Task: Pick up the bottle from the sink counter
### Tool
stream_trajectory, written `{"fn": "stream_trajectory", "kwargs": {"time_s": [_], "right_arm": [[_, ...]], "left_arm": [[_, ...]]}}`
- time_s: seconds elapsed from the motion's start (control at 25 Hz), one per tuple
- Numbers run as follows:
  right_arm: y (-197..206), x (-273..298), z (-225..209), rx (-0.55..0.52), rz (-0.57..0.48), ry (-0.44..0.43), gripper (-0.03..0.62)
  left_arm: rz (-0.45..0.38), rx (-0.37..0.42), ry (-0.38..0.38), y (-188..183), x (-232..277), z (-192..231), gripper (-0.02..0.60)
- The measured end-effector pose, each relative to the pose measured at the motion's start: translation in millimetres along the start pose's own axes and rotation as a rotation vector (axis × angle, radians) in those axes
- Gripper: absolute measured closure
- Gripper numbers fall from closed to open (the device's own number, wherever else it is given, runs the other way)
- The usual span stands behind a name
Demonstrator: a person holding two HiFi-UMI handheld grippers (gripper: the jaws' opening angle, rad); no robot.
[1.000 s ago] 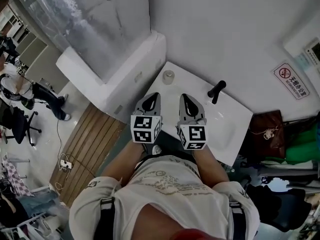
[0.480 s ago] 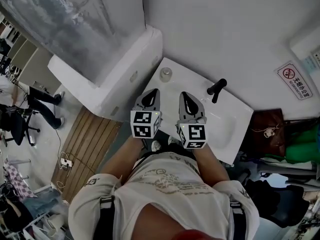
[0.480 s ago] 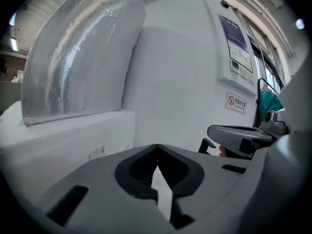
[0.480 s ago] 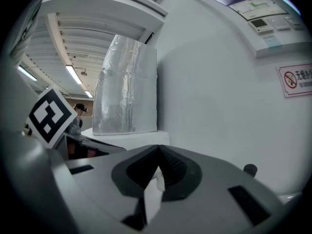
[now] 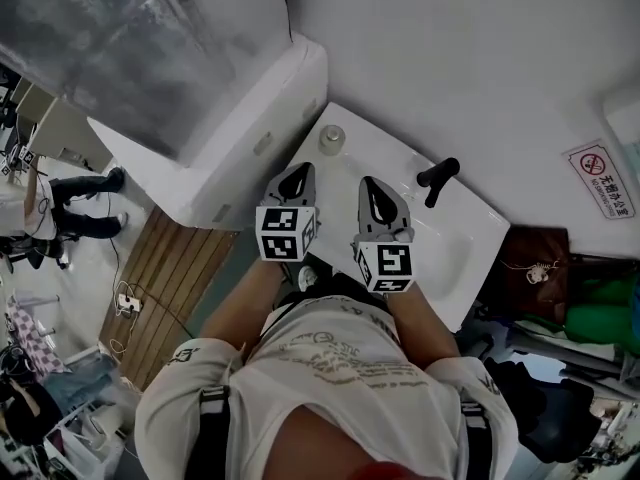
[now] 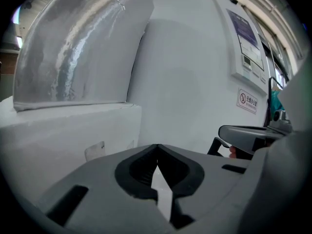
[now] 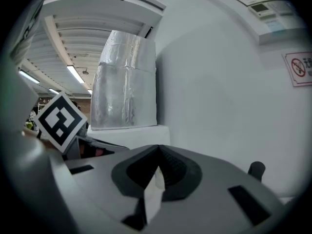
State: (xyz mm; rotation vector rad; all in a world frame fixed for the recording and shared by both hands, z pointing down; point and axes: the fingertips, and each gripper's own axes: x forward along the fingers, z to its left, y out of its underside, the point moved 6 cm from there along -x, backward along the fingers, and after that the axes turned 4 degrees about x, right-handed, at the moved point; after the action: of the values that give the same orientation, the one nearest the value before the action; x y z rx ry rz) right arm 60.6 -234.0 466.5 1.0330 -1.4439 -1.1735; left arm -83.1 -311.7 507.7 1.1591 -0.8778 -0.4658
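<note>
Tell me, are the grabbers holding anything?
No, nothing is held. The left gripper and right gripper are shut and empty; the bottle sits apart on the sink counter.

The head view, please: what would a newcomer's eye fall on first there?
Two grey grippers with black-and-white marker cubes, the left gripper and the right gripper, both shut and empty, point side by side at the white sink counter. A small pale round-capped bottle stands at its far left corner, with a black tap to the right. A big silvery foil-covered surface fills the upper left.
</note>
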Motion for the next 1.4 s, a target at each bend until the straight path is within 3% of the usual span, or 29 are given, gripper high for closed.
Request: {"fn": "stream_trajectory", "kwargs": {"time_s": [0.72, 0.84, 1.4], "right_arm": [[10.7, 14.3, -36.4, 0.008, 0.040, -0.043, 0.569], [12.5, 14.5, -41.7, 0.005, 0.047, -0.040, 0.569], [21.8, 10.5, -67.2, 0.004, 0.087, -0.003, 0.569]], "left_arm": [[0.100, 0.052, -0.050, 38.1, 70.0, -1.6, 0.558], [0.109, 0.060, -0.047, 43.6, 81.8, -0.6, 0.416], [0.192, 0.129, -0.067, 70.0, 133.4, 6.6, 0.324]]}}
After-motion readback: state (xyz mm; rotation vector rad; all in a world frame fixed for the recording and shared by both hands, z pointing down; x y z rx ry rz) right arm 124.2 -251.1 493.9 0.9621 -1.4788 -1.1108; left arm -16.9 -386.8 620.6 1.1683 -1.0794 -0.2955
